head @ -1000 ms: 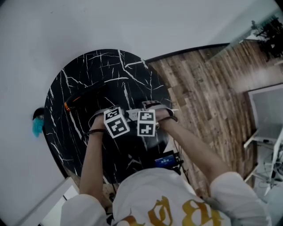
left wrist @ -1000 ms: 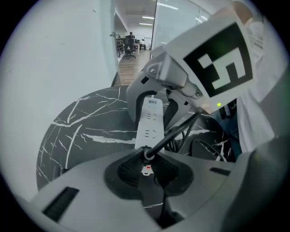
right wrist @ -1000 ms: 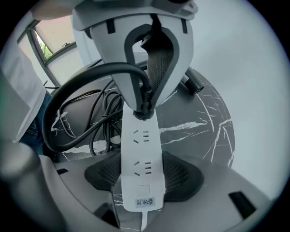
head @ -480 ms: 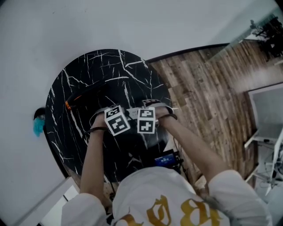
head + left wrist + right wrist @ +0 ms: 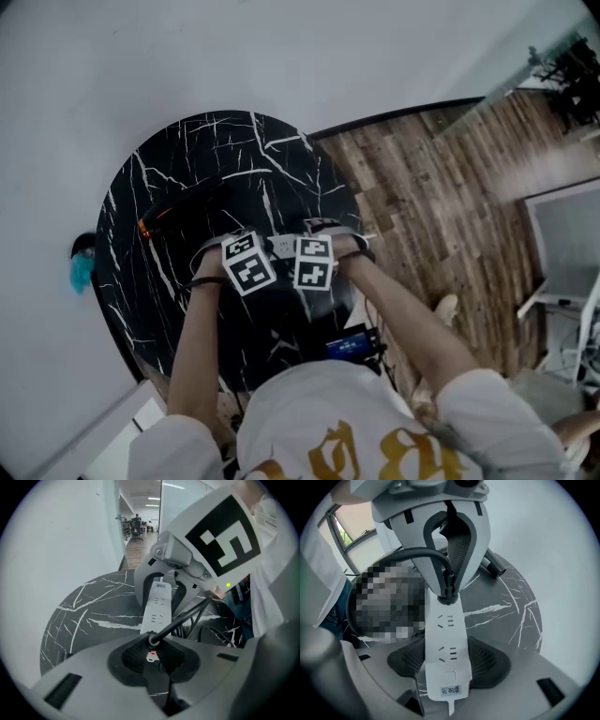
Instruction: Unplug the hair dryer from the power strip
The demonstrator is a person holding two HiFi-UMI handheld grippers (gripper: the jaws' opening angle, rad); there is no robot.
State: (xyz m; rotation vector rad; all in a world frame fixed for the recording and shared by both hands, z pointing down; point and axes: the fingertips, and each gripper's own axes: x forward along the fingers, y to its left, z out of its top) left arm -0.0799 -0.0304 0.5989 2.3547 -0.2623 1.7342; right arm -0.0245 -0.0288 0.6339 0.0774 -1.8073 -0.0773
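Clamping the power strip [image 5: 443, 630], right gripper [image 5: 447, 663] faces left gripper [image 5: 152, 659] pinching the plug [image 5: 446, 591]; head view hides both.

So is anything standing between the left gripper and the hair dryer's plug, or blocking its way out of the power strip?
Nothing visible does. The left gripper is already shut on the plug, and the right gripper holds the power strip at its other end. The cord trails off sideways.

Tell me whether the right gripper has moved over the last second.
No. Against the white veins of the marble table, the right gripper sits where it did, shut on the power strip.
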